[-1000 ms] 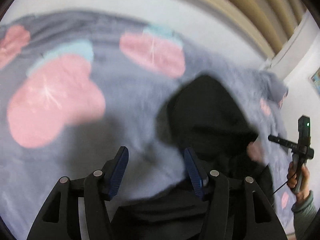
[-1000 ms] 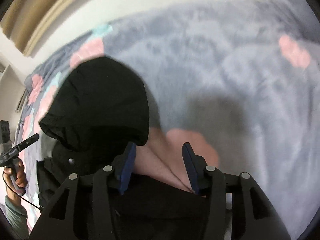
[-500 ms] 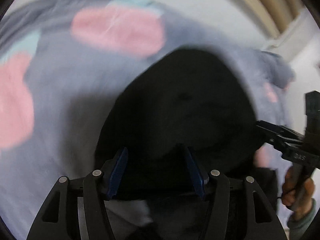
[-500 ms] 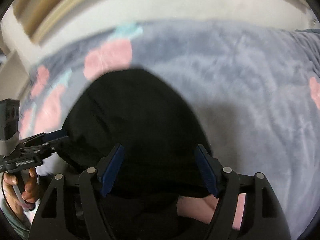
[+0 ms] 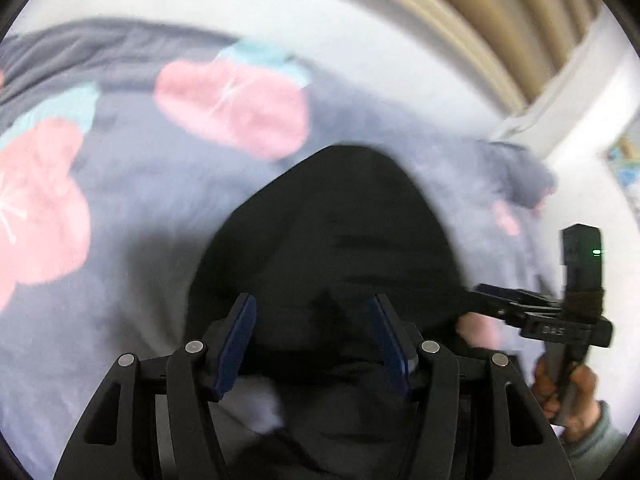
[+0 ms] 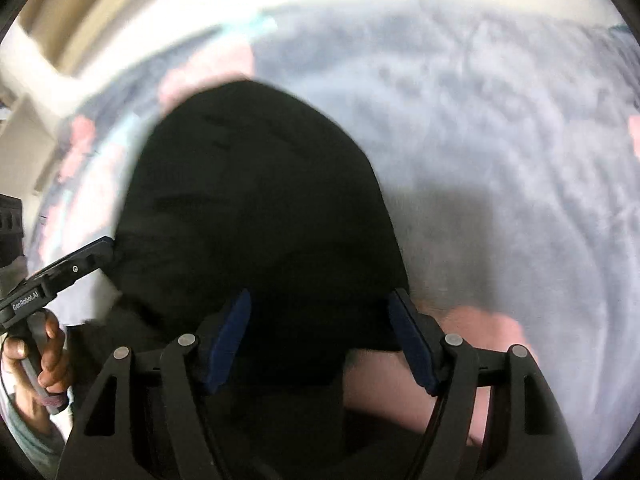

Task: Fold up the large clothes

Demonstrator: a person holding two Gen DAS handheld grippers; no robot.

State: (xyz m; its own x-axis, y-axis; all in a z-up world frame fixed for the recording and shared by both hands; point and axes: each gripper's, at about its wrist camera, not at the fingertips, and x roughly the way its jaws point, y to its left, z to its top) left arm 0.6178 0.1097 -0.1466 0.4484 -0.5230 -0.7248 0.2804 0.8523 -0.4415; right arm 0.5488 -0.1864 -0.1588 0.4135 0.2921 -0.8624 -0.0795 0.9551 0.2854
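Soft grey blanket (image 5: 132, 208) with big pink flowers (image 5: 236, 108) covers the bed, and a white wall and tan curtain sit at the far side. On the blanket lies the black hooded jacket (image 5: 332, 240), its round hood pointing to the far side.

A second ago the right gripper (image 6: 320, 340) had its jaws much closer together, with pink blanket showing between them. Now they stand wide apart, and the black hood sits between them and below, but the blue pads do not seem to press it. So the right side looks let go, I think. The left gripper (image 5: 314, 336) has jaws about half open, the same as before. Black cloth shows between them too, and they do not look shut on it. Both grippers have also come in closer to the hood, which looks much bigger now in both views. That may mean one fold is laid down and the hood is the next part to take.

The hood's round far edge (image 6: 256, 88) is easy to see against the grey. Its near part is hidden under the grippers. Far of the hood and off to the right in the right wrist view, the blanket is bare, so there is room to move. The two grippers are close, one on each side of the hood, so they could bump.
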